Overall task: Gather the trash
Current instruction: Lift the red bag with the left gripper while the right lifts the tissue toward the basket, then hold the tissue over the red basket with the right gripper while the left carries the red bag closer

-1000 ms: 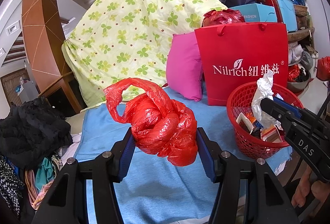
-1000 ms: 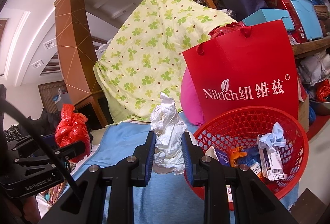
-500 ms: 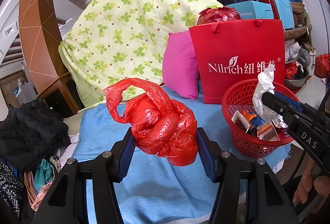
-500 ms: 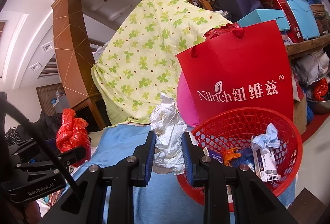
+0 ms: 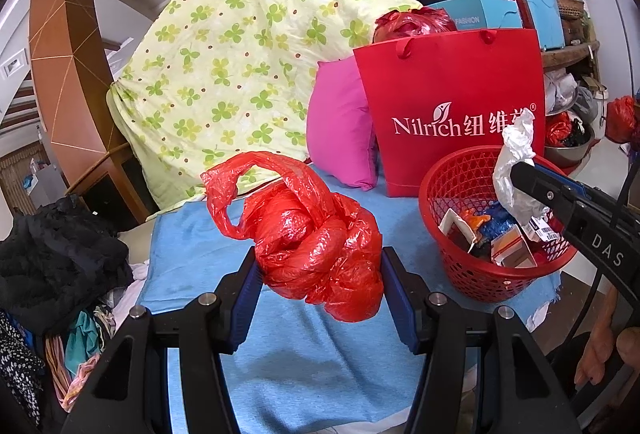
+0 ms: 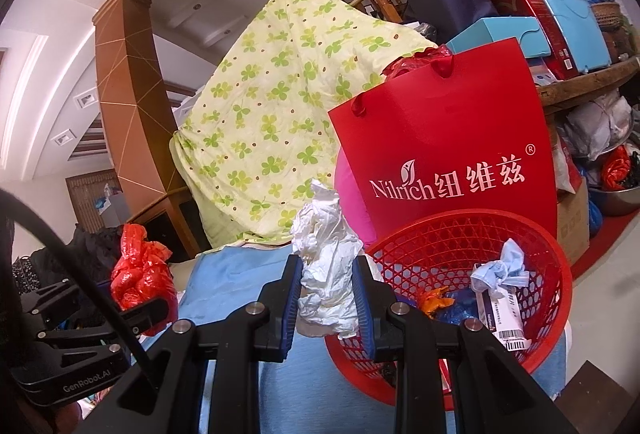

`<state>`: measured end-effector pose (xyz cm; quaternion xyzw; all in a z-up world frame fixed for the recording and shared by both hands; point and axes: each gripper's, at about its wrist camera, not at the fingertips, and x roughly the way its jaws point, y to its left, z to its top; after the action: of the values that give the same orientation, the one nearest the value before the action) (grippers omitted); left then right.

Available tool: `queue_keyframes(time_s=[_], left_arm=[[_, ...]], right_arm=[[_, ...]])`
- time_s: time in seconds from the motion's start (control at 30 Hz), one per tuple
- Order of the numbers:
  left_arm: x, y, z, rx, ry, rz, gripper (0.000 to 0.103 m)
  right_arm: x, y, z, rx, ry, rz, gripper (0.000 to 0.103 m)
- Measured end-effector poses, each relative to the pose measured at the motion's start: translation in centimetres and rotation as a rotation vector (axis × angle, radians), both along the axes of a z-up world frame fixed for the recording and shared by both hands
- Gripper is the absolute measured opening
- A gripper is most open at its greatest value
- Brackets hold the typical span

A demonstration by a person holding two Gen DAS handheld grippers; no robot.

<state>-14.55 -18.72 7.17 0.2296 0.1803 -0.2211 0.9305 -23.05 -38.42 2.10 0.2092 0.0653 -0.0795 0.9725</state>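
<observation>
- Trash, two pieces: crumpled red plastic bag [image 5: 320, 246] pinched in left gripper [image 5: 320, 282], held above blue cloth [image 5: 312, 366]
- white crumpled wrapper [image 6: 326, 274] clamped tight in right gripper [image 6: 326, 300], at near rim of red basket [image 6: 552, 262]
- basket holds cartons and wrappers, red paper bag [image 6: 440, 138] stands behind it
</observation>
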Motion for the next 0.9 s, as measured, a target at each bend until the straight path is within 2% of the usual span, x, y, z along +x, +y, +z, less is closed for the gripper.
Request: queue_keyframes(time_s=[0.9], left_arm=[[-0.7, -1.1, -0.8, 0.024, 0.009, -0.039, 0.060]], right_arm=[[-1.2, -0.4, -0.1, 0.026, -0.013, -0.035, 0.027]])
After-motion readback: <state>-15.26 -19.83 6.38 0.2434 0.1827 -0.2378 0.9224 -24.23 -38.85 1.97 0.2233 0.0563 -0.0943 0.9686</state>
